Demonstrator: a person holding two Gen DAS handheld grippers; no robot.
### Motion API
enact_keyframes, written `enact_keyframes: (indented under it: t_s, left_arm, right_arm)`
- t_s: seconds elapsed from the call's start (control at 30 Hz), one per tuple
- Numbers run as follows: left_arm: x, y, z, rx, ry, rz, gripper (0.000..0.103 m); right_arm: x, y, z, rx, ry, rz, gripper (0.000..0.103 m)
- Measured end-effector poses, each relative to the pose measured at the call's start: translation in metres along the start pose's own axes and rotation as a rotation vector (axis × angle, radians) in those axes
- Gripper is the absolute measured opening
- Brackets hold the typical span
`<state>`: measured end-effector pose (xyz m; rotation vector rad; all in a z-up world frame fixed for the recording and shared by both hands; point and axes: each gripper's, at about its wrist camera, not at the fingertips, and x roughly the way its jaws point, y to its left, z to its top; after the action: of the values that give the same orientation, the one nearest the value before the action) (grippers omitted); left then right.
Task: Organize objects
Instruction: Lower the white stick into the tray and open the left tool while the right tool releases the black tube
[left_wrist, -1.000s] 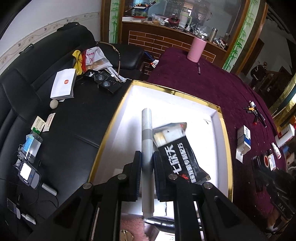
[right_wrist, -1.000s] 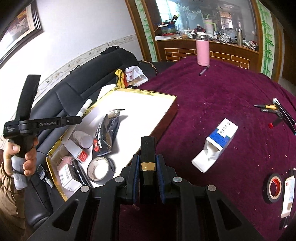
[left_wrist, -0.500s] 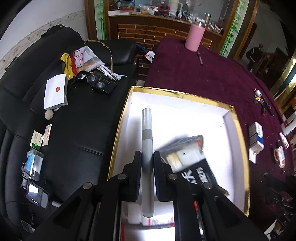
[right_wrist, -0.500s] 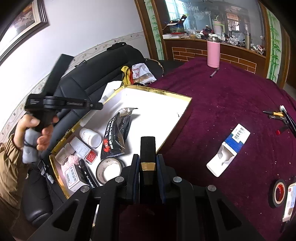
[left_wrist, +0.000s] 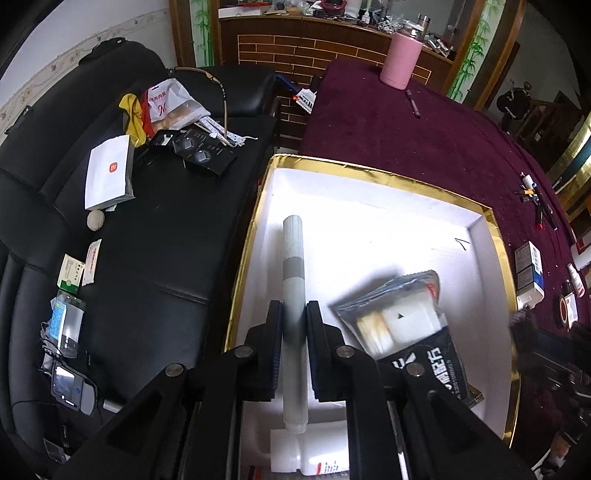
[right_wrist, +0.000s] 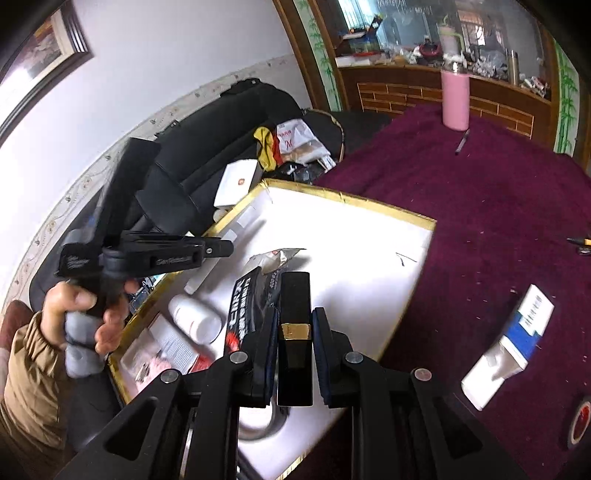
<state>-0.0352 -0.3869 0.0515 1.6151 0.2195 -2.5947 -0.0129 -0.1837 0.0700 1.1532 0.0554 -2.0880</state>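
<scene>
Since the earlier frame both grippers have travelled in over the gold-rimmed box (left_wrist: 496, 236), which lies at the surface's edge beside the sofa. The left gripper (left_wrist: 294, 314) has its jaws closed on one grey marker (left_wrist: 293, 258) at mid-barrel; the right gripper (right_wrist: 294, 321) clamps one black gold-banded case (right_wrist: 294, 295). Both look light, stiff and smooth, likely to slip, so a mid-body hold suits. In the box lie one foil pouch (left_wrist: 410, 325) and one white bottle (right_wrist: 195, 317)
</scene>
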Motion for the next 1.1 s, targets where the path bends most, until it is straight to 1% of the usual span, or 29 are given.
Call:
enact_keyframes:
  t_s: [0.13,0.43,0.6,0.93,0.97,1.0,1.03,1.07,1.1]
  left_arm:
    - [0.004,0.001,-0.002,-0.003,0.01,-0.007,0.012]
    - [0.011,0.005,-0.006,-0.019,0.025,-0.013,0.012]
    - [0.012,0.002,-0.008,-0.005,0.026,0.004,0.012]
    - [0.013,-0.005,-0.01,0.002,0.025,0.028,0.013]
    - [0.013,-0.005,-0.01,-0.002,0.026,0.028,0.013]
    - [0.012,-0.005,-0.01,-0.006,0.028,0.029,0.016]
    - [0.012,-0.006,-0.01,-0.009,0.027,0.029,0.022]
    - [0.011,-0.006,-0.01,-0.008,0.027,0.03,0.025]
    - [0.009,-0.008,-0.011,-0.005,0.022,0.033,0.031]
  right_arm:
    - [0.017,-0.002,0.004,0.021,0.025,-0.012,0.02]
    - [0.033,-0.005,0.009,0.015,0.058,-0.046,0.02]
    - [0.044,-0.006,0.004,0.006,0.084,-0.057,0.02]
    - [0.05,-0.009,0.002,-0.018,0.077,-0.097,0.02]
    - [0.05,-0.01,0.002,-0.021,0.075,-0.099,0.02]
    - [0.05,-0.01,0.001,-0.022,0.071,-0.096,0.021]
    - [0.049,-0.011,0.001,-0.02,0.066,-0.093,0.021]
    - [0.049,-0.011,0.001,-0.017,0.062,-0.094,0.021]
    - [0.048,-0.012,0.001,-0.014,0.061,-0.095,0.021]
